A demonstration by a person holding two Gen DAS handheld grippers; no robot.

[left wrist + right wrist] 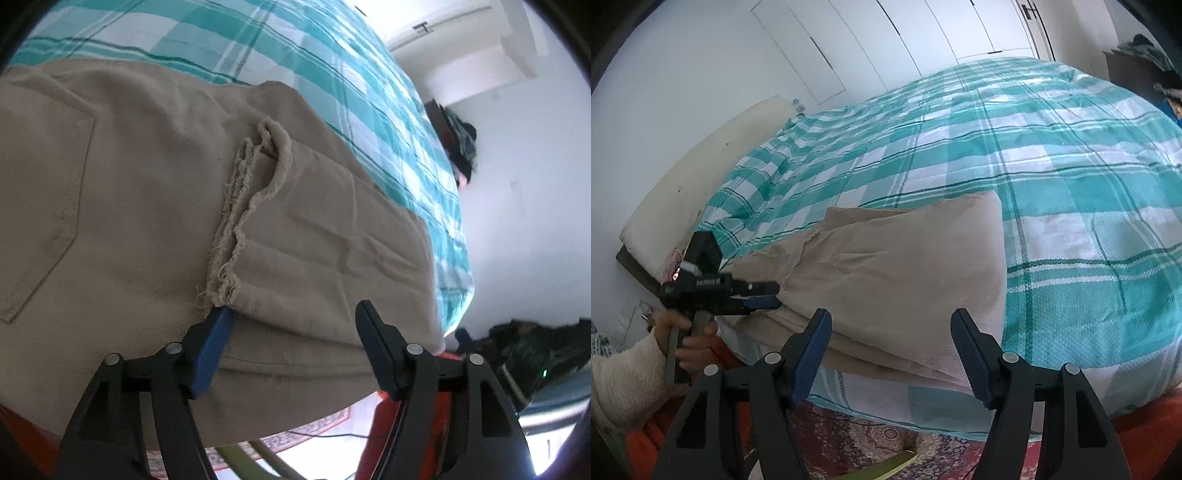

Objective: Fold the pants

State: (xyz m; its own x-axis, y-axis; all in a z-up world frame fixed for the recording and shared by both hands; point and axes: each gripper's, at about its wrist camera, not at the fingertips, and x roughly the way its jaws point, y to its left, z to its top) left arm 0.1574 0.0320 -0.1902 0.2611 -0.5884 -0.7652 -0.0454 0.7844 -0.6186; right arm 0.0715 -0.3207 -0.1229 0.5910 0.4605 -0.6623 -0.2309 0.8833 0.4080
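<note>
The left gripper (295,321) has its fingers wide apart at the frayed hem of the folded beige cotton pants (129,192). The right gripper (891,328) is wide apart too, just before the pants' near edge. The pants lie near the edge of the teal checked bedspread (1052,155), with much bare bed beyond. Only the right view shows the person's left hand (685,332).

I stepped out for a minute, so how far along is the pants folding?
Done: the pants lie doubled on the bed, frayed hems stacked over the seat by the back pocket. In hand: nothing gripped; the left gripper has one finger under the hem edge, the right gripper hovers open. Left: probably another fold and smoothing.
</note>
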